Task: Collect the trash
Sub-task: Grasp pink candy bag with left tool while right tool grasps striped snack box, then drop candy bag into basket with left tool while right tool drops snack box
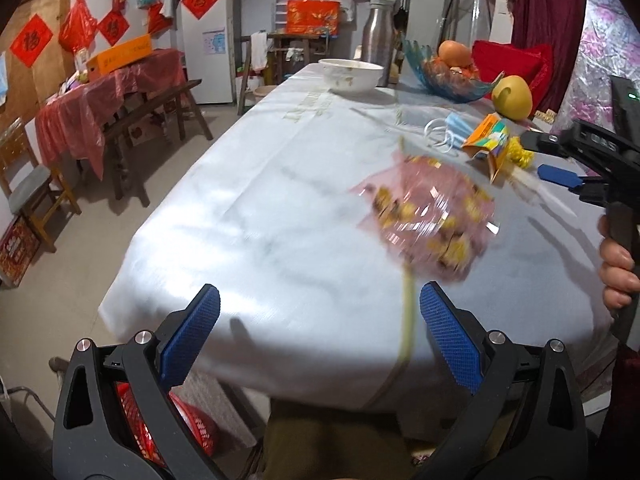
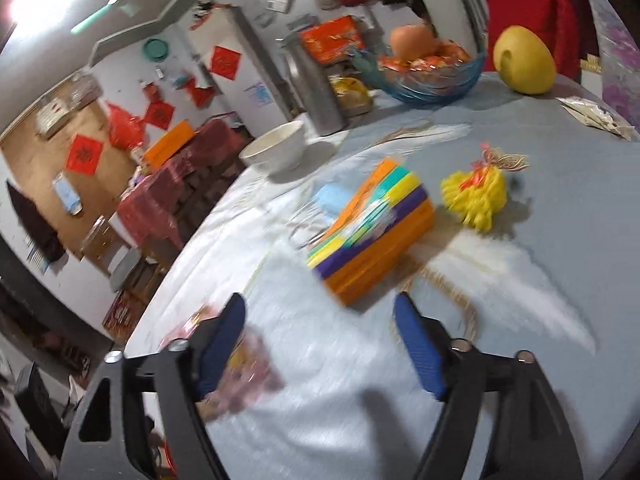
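Note:
A pink see-through bag (image 1: 432,224) with yellow scraps inside shows blurred over the white tablecloth (image 1: 260,208), and no jaw grips it. My left gripper (image 1: 320,336) stands open near the table's front edge, short of the bag, with nothing between its pads. My right gripper (image 1: 538,156) comes in from the right, a hand on its handle. In the right wrist view the right gripper (image 2: 322,348) is open and the pink bag (image 2: 244,372) lies blurred beside its left finger. Ahead lie a striped orange box (image 2: 376,232), a blue face mask (image 2: 332,200) and yellow foam netting (image 2: 476,196).
At the table's far end stand a white bowl (image 1: 350,74), a steel bottle (image 1: 378,44), a blue glass fruit bowl (image 1: 448,80) and a yellow pomelo (image 1: 512,98). A red basket (image 1: 192,424) sits on the floor under the near edge. A side table and chair stand at the left.

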{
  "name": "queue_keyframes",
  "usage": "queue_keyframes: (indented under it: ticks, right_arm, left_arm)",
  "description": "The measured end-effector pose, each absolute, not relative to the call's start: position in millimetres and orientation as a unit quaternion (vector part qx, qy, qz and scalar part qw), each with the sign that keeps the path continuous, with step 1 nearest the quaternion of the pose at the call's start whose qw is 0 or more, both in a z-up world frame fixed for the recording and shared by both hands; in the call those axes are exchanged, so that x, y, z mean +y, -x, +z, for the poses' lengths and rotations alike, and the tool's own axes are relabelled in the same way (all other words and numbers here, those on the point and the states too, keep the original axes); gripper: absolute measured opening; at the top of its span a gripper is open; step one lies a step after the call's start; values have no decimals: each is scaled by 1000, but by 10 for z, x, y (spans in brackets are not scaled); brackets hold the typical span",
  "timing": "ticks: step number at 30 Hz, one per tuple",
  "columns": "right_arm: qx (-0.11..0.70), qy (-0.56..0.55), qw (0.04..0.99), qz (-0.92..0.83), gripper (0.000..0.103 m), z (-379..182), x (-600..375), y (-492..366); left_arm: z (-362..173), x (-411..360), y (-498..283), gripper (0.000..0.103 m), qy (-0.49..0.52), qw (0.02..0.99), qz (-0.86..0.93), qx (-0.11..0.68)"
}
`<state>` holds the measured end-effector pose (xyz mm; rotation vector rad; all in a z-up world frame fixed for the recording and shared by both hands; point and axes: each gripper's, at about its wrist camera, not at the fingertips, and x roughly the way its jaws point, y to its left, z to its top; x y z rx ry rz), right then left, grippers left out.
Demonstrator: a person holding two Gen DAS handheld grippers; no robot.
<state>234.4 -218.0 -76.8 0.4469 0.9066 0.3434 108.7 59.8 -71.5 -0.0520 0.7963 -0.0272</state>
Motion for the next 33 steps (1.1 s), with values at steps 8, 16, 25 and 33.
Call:
queue_keyframes:
  ticks: [8,16,25,33]
  right_arm:
    - [478,-244,832,141,94,-1106,-2151,-3054]
    - [436,-216,857,169,46,-999,-2125,-2897]
    - [382,-238,867,215,48,-824,-2219,-2316]
    - [378,-254,854,251,48,-760,-2112,-2109]
  left_arm:
    - [-725,226,-1595,96,23,910,-55,411]
    - [-843,-67,-1971,96,15,902,-64,428]
    - [-684,195,-1809,59,64,911,-74,400]
    - [-396,702,-1337,58,79,930,-14,360]
